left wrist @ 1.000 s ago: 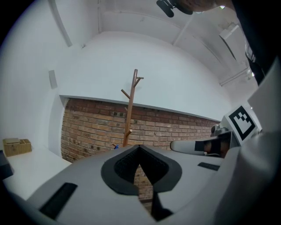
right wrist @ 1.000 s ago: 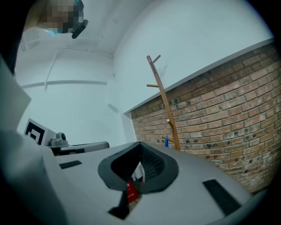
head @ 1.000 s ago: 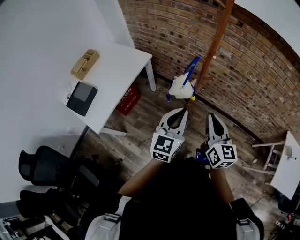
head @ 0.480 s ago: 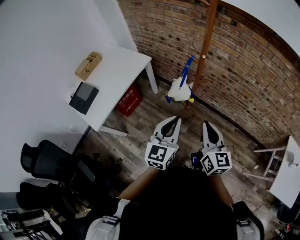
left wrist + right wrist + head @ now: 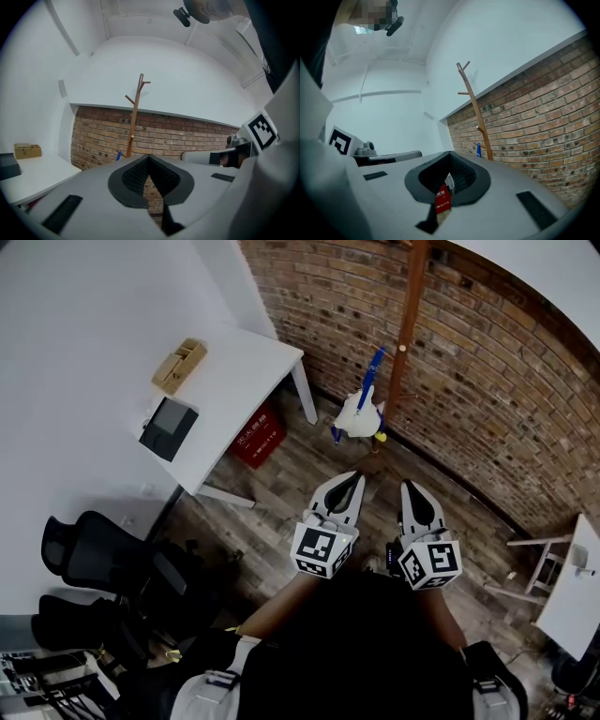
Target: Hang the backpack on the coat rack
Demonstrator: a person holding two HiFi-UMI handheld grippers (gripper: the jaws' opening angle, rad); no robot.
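Note:
A white backpack with blue straps hangs low on the wooden coat rack in front of the brick wall. My left gripper is shut and empty, held level a short way back from the backpack. Beside it my right gripper is also shut with nothing in it. In the left gripper view the rack rises beyond the closed jaws, with a blue strap just showing. The right gripper view shows the rack and the strap above its closed jaws.
A white table at the left carries a wooden box and a dark device. A red crate sits under it. Black office chairs stand at the lower left. Another white table is at the right edge.
Both grippers have drawn back a little from the backpack, towards the person. The backpack stays hanging on the rack.

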